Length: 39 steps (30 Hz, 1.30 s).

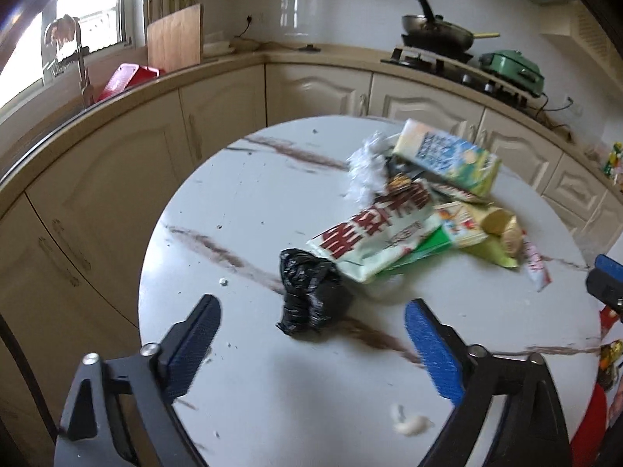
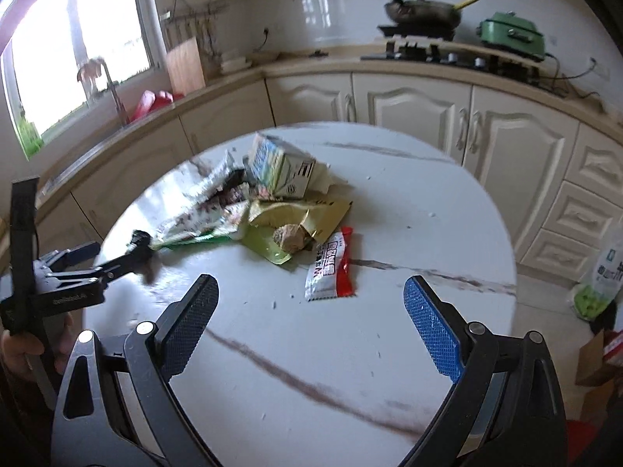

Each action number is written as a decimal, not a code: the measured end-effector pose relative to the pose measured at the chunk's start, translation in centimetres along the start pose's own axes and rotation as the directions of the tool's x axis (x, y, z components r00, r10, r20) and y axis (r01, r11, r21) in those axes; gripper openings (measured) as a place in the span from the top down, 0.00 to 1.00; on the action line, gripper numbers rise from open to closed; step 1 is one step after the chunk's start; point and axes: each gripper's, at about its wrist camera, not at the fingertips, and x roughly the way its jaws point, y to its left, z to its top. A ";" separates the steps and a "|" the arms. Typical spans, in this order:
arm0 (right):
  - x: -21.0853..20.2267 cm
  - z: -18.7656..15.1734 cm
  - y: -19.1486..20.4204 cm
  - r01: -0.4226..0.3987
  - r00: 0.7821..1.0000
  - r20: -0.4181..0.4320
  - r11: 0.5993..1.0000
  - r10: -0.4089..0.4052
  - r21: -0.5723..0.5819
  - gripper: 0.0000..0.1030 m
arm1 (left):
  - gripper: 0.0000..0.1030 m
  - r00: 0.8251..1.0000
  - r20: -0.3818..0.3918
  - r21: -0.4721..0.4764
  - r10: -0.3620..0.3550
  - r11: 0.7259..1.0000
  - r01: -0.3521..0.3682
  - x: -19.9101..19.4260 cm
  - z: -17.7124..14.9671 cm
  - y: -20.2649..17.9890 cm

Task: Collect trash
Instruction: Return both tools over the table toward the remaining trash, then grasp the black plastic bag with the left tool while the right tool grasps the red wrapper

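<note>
- Nearest the left wrist camera, the left gripper [image 1: 311, 327] stood with its jaws wide apart above the round marble-patterned table [image 1: 241, 210], and nothing was clamped between them.
- Just beyond its fingertips, at about twelve o'clock, a crumpled black plastic bag [image 1: 311, 295] lay on the table, untouched by either blue pad.
- At five o'clock from that bag, a small white scrap [image 1: 410, 424] lay near the table's front edge.
- Touching the bag at two o'clock, a pale green snack wrapper with red characters [image 1: 373, 233] began the trash heap.
- Further along at two o'clock lay yellow-green packets [image 1: 486, 229], crumpled clear film [image 1: 366, 171] and a green-and-yellow carton [image 1: 447, 155].
- Close to the right wrist camera, the right gripper [image 2: 311, 307] also hung wide open and empty over bare tabletop.
- At twelve o'clock between its fingertips, a red-and-white sachet [image 2: 331, 268] lay flat, apart from both pads.
- Beyond it, a brown lump [image 2: 290, 238] sat on an olive wrapper [image 2: 311, 214], with the carton at the heap's far side.
- At nine o'clock in that view, the left gripper's fingers reached the black bag; a hand [image 2: 23, 350] gripped its handle.
- Farthest off, cream cabinets [image 2: 506, 136] curved round, carrying a dark wok [image 2: 424, 9], a green electric pot [image 2: 510, 33] and a wooden cutting board [image 2: 185, 64].
</note>
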 end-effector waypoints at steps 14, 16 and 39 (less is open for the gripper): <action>7.4 2.2 0.0 0.037 0.989 -0.141 0.997 -0.045 -0.062 0.13 | 0.71 1.000 -0.019 -0.011 -0.019 1.000 0.019 4.6 3.1 1.8; 8.2 2.2 -0.3 0.042 0.986 -0.161 0.997 -0.052 -0.062 0.22 | 0.71 1.000 0.000 -0.020 -0.008 1.000 0.008 4.2 3.1 2.2; 1.9 -2.0 -4.8 -0.189 0.979 -0.070 0.982 0.189 0.017 0.90 | 0.70 0.987 0.073 0.115 -0.140 0.985 0.131 -2.4 2.4 -9.2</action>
